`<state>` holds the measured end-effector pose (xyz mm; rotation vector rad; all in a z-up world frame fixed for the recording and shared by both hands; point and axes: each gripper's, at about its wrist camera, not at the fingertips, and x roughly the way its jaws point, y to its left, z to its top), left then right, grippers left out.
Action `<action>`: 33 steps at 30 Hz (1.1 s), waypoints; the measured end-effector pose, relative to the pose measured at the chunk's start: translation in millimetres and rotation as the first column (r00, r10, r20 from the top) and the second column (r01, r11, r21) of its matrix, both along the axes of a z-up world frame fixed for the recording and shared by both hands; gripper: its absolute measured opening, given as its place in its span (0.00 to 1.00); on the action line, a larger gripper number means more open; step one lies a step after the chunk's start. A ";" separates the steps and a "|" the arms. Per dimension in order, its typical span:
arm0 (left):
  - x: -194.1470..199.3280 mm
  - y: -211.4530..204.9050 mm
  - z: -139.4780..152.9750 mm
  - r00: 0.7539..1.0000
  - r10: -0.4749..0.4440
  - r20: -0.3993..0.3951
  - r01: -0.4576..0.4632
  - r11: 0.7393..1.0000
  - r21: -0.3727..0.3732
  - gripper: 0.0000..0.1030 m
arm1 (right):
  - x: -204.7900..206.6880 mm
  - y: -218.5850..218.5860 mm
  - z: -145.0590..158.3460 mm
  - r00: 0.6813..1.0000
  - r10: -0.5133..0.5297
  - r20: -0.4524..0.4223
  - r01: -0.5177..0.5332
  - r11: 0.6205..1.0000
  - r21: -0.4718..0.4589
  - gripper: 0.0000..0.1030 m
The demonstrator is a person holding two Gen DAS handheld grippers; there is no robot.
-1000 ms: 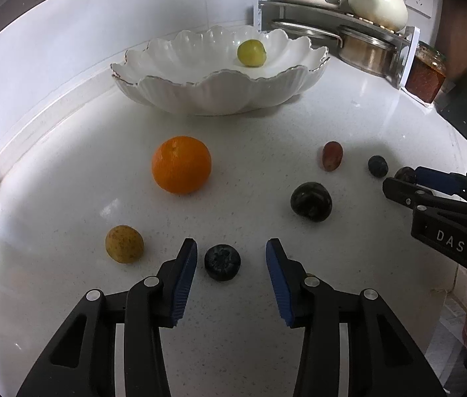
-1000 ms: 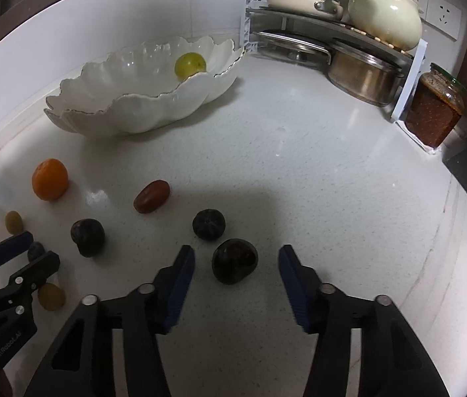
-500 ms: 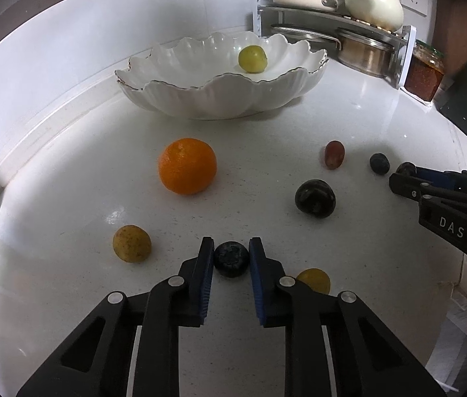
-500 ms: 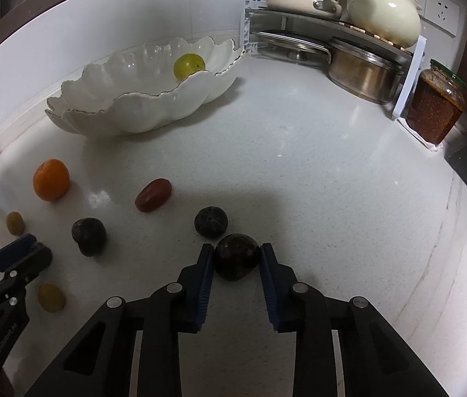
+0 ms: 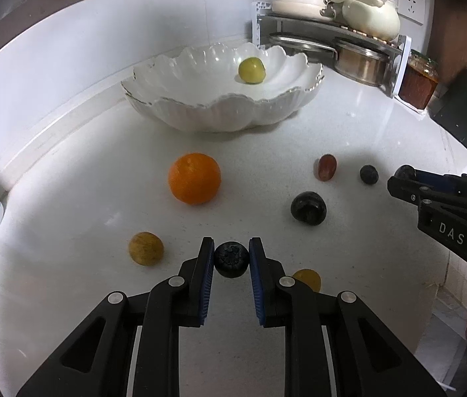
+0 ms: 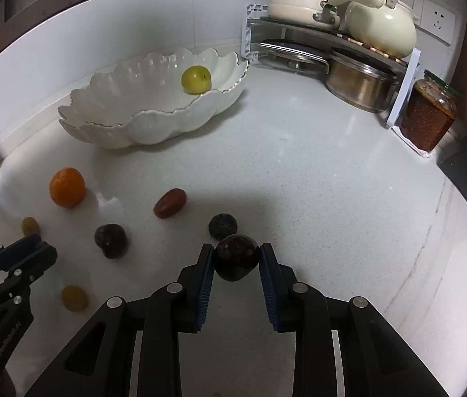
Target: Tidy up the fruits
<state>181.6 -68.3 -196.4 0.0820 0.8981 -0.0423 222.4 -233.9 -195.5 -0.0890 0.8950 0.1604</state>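
Left wrist view: the left gripper is clamped on a blueberry and the right gripper on a dark plum, both near on the counter, so either round fruit could be squeezed out or bruised when lifted toward the far bowl.

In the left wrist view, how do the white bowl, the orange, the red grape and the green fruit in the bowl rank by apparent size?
1. white bowl
2. orange
3. green fruit and red grape: look alike; the green fruit lies farther away, so unsure.
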 end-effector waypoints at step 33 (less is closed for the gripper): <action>-3.7 36.8 113.4 0.999 -0.016 0.038 0.018 0.999 -0.042 0.21 | -28.9 44.5 114.4 0.996 0.043 0.077 -0.047 0.997 0.055 0.28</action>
